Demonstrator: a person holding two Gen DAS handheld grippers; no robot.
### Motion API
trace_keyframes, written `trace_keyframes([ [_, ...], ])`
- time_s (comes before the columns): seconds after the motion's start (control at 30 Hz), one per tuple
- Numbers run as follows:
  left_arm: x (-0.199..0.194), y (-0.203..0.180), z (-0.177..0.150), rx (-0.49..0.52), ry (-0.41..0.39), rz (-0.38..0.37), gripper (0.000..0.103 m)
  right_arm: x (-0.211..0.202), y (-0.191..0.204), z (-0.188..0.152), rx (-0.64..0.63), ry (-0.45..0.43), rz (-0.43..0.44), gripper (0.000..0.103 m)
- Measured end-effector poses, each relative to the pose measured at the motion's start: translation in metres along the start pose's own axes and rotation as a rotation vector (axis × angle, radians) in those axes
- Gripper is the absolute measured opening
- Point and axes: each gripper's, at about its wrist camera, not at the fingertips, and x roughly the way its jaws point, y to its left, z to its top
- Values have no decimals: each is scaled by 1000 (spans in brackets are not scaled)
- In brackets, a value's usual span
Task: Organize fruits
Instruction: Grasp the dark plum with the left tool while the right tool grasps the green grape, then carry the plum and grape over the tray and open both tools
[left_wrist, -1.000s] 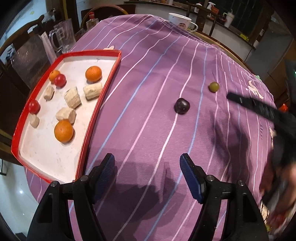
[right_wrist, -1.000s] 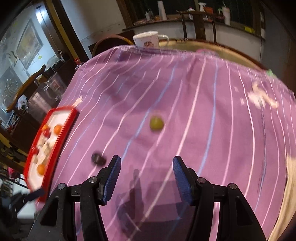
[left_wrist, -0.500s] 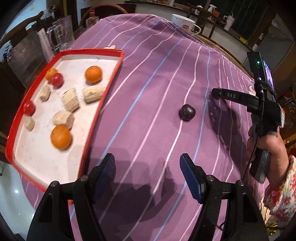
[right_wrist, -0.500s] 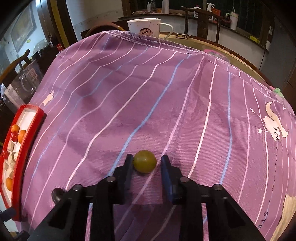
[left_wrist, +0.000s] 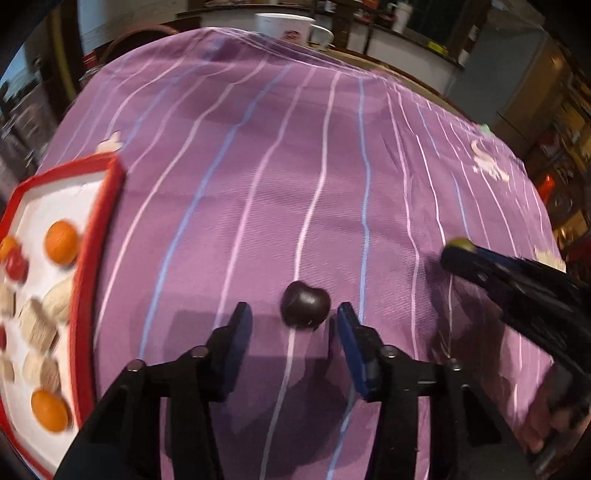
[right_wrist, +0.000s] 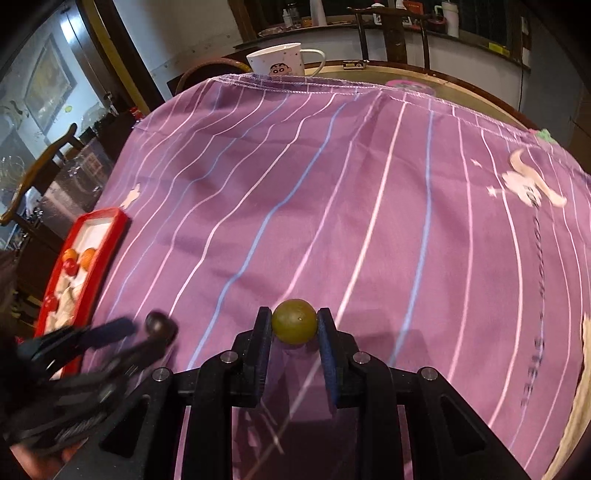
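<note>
Pinching the green grape (right_wrist: 294, 321), right claw (right_wrist: 294, 325); left claw (left_wrist: 293, 319) spread around dark plum (left_wrist: 305, 309).

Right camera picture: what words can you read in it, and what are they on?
No text reads clearly.
On the tablecloth: a column of dark letters down the right side, too blurred to read.
On the mug: only a cartoon face, no words.

Open cloth (right_wrist: 369, 184) beyond tray (right_wrist: 110, 236)
</note>
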Motion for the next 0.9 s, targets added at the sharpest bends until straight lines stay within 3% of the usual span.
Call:
trace_keyframes([
  [0.1, 2, -7, 1, 43, -12, 10, 24, -11, -1, -11, 1, -1, 19, 27],
  [0.27, -4, -3, -1, 6, -13, -20, 23, -21, -1, -22, 16, 3, 42, 27],
  [0.47, -46, 14, -17, -40, -56, -39, 23, -31, 16, -29, 3, 5, 89, 27],
  [0.67, -100, 69, -43, -146, -110, -12, 24, -36, 59, -31, -48, 13, 150, 27],
  [0.9, -134, 167, -85, -285, -98, 151, 24, -32, 135, -37, -131, 34, 240, 27],
])
